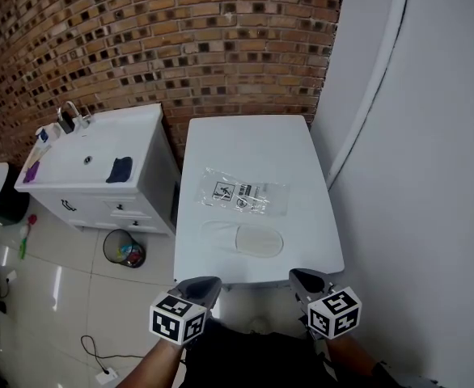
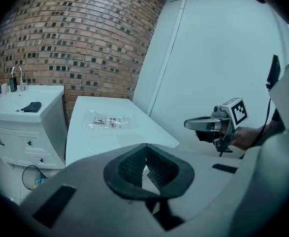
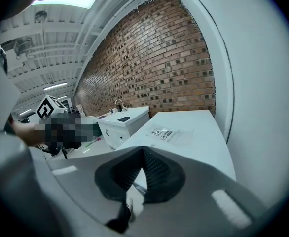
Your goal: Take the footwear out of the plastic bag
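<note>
clear flat plastic bag [image 1: 245, 192] lies mid white table [image 1: 302, 140]; left gripper [image 1: 199, 286] and right gripper [image 1: 308, 280], fingers together, empty, beyond its near edge.

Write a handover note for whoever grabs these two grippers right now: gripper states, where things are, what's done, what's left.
Left gripper: shut, empty, short of the near edge of the table.
Right gripper: same.
Plastic bag: flat mid-table, untouched.
Pale oval shape nearer you, possibly footwear; whether it is bagged is unclear.
Done: nothing visible.
Left: grip the bag, take the footwear out.
</note>
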`<act>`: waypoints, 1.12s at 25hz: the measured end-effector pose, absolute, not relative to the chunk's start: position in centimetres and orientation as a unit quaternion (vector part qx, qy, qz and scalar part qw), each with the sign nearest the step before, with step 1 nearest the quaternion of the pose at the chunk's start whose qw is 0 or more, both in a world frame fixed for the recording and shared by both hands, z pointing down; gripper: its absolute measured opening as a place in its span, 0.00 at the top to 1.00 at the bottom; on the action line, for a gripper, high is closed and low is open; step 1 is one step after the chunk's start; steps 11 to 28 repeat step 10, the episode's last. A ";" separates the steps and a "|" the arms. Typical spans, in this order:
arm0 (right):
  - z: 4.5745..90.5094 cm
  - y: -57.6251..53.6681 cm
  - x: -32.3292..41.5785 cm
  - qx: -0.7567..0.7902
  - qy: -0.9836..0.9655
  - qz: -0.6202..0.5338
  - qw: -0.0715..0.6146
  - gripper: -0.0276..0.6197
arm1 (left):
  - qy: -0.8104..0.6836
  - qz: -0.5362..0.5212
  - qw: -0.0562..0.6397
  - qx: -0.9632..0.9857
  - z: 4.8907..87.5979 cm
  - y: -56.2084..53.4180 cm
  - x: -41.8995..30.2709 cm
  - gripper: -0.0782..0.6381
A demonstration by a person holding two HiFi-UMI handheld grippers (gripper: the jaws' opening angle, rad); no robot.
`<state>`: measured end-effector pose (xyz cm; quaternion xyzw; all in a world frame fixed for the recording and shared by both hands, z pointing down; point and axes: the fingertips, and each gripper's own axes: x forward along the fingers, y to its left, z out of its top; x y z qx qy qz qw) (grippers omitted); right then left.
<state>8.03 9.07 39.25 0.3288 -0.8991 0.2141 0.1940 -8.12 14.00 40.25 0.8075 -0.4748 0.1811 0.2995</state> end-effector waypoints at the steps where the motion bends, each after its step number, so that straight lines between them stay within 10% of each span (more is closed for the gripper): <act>1: 39.2 9.1 8.1 0.329 -0.899 0.214 0.195 0.96 | -0.474 0.182 0.298 0.808 40.2 14.0 -8.0 0.88; 28: 39.1 9.0 9.0 0.328 -0.899 0.216 0.194 0.96 | -0.471 0.183 0.295 0.811 40.0 13.6 -7.2 0.88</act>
